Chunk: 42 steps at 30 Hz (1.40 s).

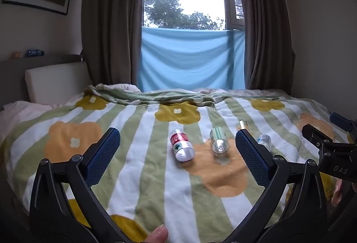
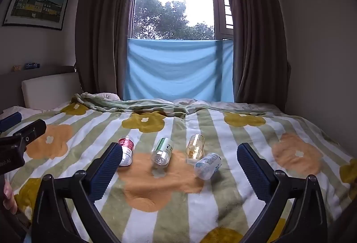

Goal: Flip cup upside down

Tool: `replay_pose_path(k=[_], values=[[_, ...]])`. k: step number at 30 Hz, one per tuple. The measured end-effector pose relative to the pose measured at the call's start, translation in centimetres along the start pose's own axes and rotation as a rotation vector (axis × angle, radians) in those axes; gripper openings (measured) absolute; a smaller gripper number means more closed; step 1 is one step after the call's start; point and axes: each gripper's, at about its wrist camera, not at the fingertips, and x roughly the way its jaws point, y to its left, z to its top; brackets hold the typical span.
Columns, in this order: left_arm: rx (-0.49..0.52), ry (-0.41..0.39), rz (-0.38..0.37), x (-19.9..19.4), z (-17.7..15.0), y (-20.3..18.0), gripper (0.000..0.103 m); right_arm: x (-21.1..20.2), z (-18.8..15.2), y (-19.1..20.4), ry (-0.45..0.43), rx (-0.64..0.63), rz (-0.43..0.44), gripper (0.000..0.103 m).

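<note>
Four small clear plastic cups lie on their sides in a row on the flowered blanket (image 2: 156, 189). From left to right they are a red-labelled one (image 1: 181, 147) (image 2: 125, 151), a green-labelled one (image 1: 218, 141) (image 2: 162, 152), an amber-tinted one (image 1: 242, 125) (image 2: 195, 146) and a blue-labelled one (image 1: 263, 140) (image 2: 208, 165). My left gripper (image 1: 177, 134) is open and hovers short of the red and green cups, holding nothing. My right gripper (image 2: 180, 147) is also open and empty, just short of the green, amber and blue cups. Neither touches a cup.
The bed fills the foreground, with a bunched blanket fold (image 1: 156, 95) behind the cups. A white headboard cushion (image 1: 55, 80) is at the left, and brown curtains and a blue cloth (image 2: 178, 69) hang under the window. A thumb (image 1: 158, 234) shows at the bottom edge.
</note>
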Motion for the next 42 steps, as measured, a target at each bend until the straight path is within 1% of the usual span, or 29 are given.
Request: replay_pose_path(k=[2, 3, 4, 5, 7, 9, 10, 12, 13, 20, 31, 42], values=[[0.012, 0.0, 0.013, 0.1, 0.0, -0.4, 0.103, 0.4, 0.0, -0.1, -0.007, -0.01, -0.001, 0.102], [0.019, 0.001, 0.019, 0.3, 0.0, -0.8, 0.103, 0.1, -0.1, -0.1, -0.035, -0.007, -0.003, 0.102], [0.02, 0.001, 0.023, 0.4, 0.1, -1.1, 0.103, 0.0, -0.1, -0.1, -0.032, -0.002, 0.0, 0.102], [0.008, -0.008, 0.022, 0.4, 0.3, -1.4, 0.103, -0.2, 0.1, -0.2, -0.032, 0.003, 0.0, 0.102], [-0.056, -0.042, 0.001, -0.5, 0.1, -0.1, 0.103, -0.6, 0.3, -0.3, -0.033, 0.005, -0.005, 0.102], [-0.061, -0.032, -0.004, -0.6, 0.2, -0.1, 0.103, -0.4, 0.2, -0.4, -0.033, 0.008, -0.008, 0.102], [-0.073, -0.028, -0.009, -0.6, 0.0, 0.5, 0.103, -0.6, 0.2, -0.5, -0.033, 0.01, -0.011, 0.102], [-0.07, -0.015, -0.009, 0.0, -0.3, 0.4, 0.103, -1.1, 0.3, -0.7, -0.039, 0.009, -0.013, 0.102], [-0.067, -0.015, -0.009, -0.1, -0.2, 0.5, 0.103, -0.7, 0.6, -0.6, -0.028, 0.004, -0.016, 0.102], [-0.052, -0.026, -0.015, -0.5, 0.1, 0.6, 0.103, -0.6, 0.6, -0.3, -0.033, -0.003, -0.002, 0.102], [-0.067, -0.03, -0.038, -1.2, 0.5, 0.7, 0.103, -0.4, 0.3, 0.0, -0.038, -0.007, 0.003, 0.102], [-0.068, -0.029, -0.038, -1.3, 0.9, 0.8, 0.103, -0.5, 0.3, 0.1, -0.043, -0.006, -0.002, 0.102]])
